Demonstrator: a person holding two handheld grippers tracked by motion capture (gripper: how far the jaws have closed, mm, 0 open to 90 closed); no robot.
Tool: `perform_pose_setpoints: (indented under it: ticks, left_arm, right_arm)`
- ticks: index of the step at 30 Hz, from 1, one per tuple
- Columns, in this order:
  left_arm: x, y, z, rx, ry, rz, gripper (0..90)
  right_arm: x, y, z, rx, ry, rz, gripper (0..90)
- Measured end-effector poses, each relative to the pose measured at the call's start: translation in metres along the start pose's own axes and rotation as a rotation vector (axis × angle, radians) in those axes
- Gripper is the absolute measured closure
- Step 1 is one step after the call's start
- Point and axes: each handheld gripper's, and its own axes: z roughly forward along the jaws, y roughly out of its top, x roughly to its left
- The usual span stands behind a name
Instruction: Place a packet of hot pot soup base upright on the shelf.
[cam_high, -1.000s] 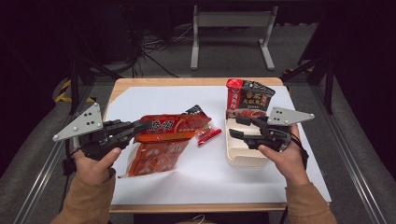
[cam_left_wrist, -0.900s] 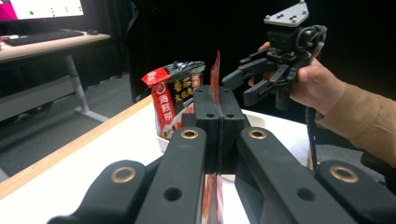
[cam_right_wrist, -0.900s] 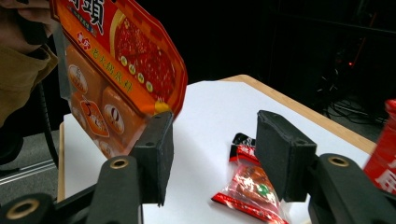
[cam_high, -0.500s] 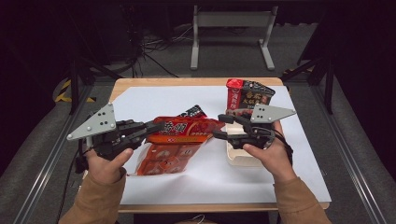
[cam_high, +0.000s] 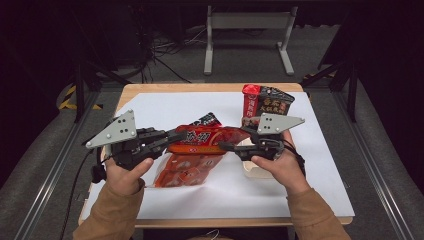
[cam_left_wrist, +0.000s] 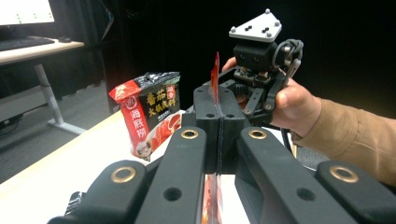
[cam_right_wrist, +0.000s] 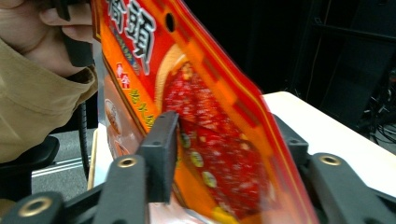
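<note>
A red and orange snack packet (cam_high: 202, 139) hangs above the white paper, held at its left end by my left gripper (cam_high: 167, 138). In the left gripper view the jaws (cam_left_wrist: 218, 109) are pressed together on the packet's thin edge (cam_left_wrist: 215, 77). My right gripper (cam_high: 226, 146) is at the packet's right end. In the right gripper view the packet (cam_right_wrist: 210, 154) slants between the jaws (cam_right_wrist: 224, 135), which stand well apart on either side of it. A second red packet (cam_high: 184, 171) lies flat underneath.
A red and black packet (cam_high: 265, 101) stands upright at the back right of the paper-covered table (cam_high: 320, 150). A pale shallow tray (cam_high: 256, 170) lies under my right hand. The other hand and its gripper (cam_left_wrist: 256, 65) face the left gripper's camera.
My left gripper has carried the packet up and to the right. My right gripper has moved left from the tray until its jaws stand around the packet's right end.
</note>
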Motion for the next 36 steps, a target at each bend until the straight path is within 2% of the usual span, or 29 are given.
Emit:
perform_pose_setpoints:
  ticks: [5, 6, 8, 10, 12, 22, 30, 36]
  left_arm:
    - [0.002, -0.002, 0.000, -0.002, 0.004, -0.005, 90.0]
    - [0.002, -0.002, 0.000, -0.002, 0.004, -0.005, 90.0]
    - [0.003, -0.002, -0.001, -0.007, 0.005, -0.011, 90.0]
    - [0.004, -0.002, -0.001, -0.003, 0.010, -0.005, 90.0]
    - [0.003, -0.003, -0.001, -0.001, 0.023, -0.005, 90.0]
    - [0.006, -0.003, -0.005, -0.028, 0.026, -0.011, 90.0]
    - [0.009, -0.005, -0.006, -0.032, 0.032, -0.018, 89.4]
    - [0.014, -0.008, -0.004, -0.024, 0.038, -0.037, 85.3]
  right_arm:
    - [0.002, 0.001, 0.003, -0.002, 0.040, -0.015, 66.5]
    - [0.002, 0.001, 0.003, -0.002, 0.040, -0.015, 66.5]
    - [0.003, 0.002, 0.002, 0.002, 0.063, -0.025, 76.8]
    - [0.005, 0.003, 0.002, 0.022, 0.070, -0.046, 84.1]
    - [0.007, 0.004, 0.002, 0.042, 0.072, -0.063, 87.2]
    - [0.015, 0.019, -0.006, 0.036, 0.044, -0.068, 89.5]
    - [0.017, 0.028, -0.012, 0.021, 0.047, -0.054, 89.6]
    - [0.018, 0.035, -0.016, 0.026, 0.053, -0.043, 89.6]
